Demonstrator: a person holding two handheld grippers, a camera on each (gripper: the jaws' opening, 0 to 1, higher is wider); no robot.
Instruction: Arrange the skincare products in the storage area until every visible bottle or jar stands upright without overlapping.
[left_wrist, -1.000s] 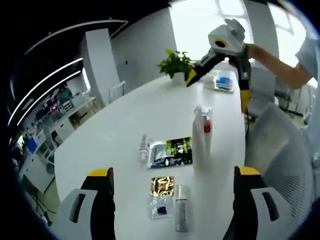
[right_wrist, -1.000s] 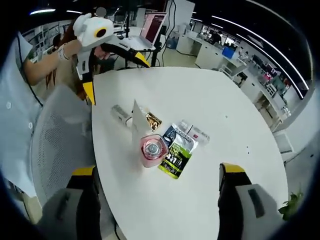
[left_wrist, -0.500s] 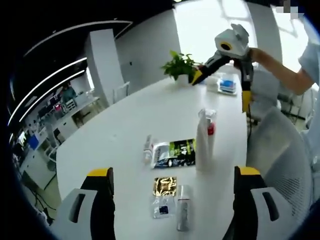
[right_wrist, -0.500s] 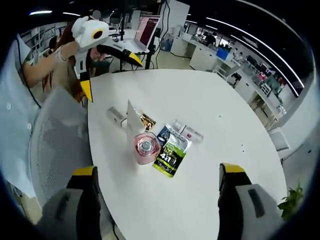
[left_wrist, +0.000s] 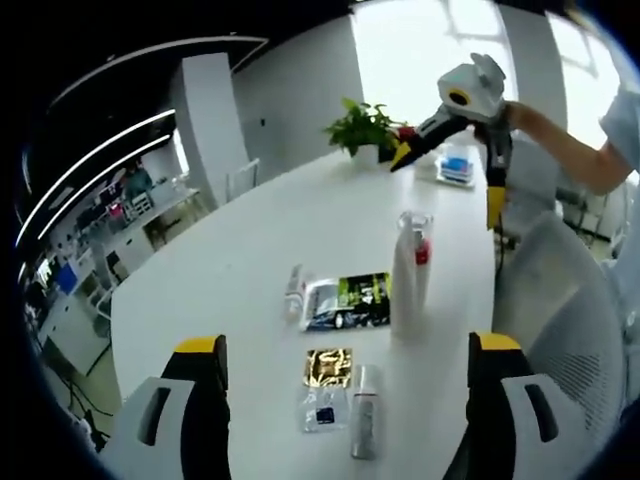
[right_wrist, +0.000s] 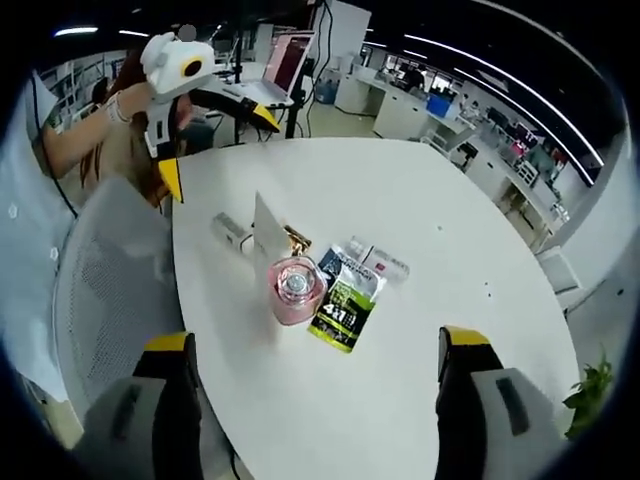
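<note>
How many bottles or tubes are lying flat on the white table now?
2: a small tube lying nearest the camera beside the clear sachet, and a small bottle lying left of the green-black packet. The tall bottle stands upright.

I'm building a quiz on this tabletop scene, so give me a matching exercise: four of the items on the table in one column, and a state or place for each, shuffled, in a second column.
Items:
1. tall bottle
2. small tube
3. green and black sachet
4. potted plant

States or places:
A. lying flat, next to the tall bottle
B. at the far edge of the table
C. standing upright
D. lying on its side, nearest the left gripper's fingers

Pairs: 1-C, 2-D, 3-A, 4-B
</note>
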